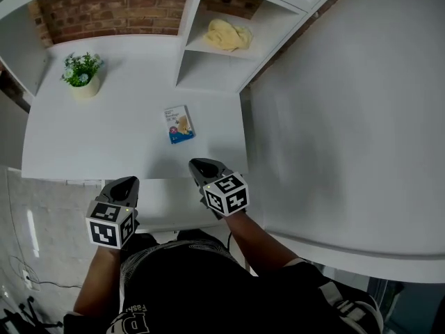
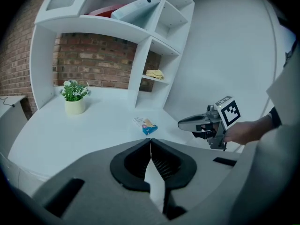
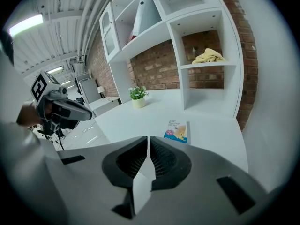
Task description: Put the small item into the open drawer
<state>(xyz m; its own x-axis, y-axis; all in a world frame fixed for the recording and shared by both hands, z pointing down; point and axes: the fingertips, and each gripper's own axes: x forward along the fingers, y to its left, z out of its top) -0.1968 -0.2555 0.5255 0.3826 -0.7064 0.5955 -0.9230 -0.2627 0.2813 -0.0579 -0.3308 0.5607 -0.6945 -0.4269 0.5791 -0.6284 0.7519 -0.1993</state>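
Both tongs are pressed together on nothing: left gripper (image 1: 126, 181) and right gripper (image 1: 197, 164) hover at the desk's (image 1: 104, 138) near edge. The small packet (image 1: 179, 124) lies flat on the desk at the right gripper's 11 o'clock, untouched, print unreadable. Whether the white panel (image 1: 163, 204) between the grippers is the drawer, I cannot tell.

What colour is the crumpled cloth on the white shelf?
Pale yellow crumpled cloth; clearest in the head view.
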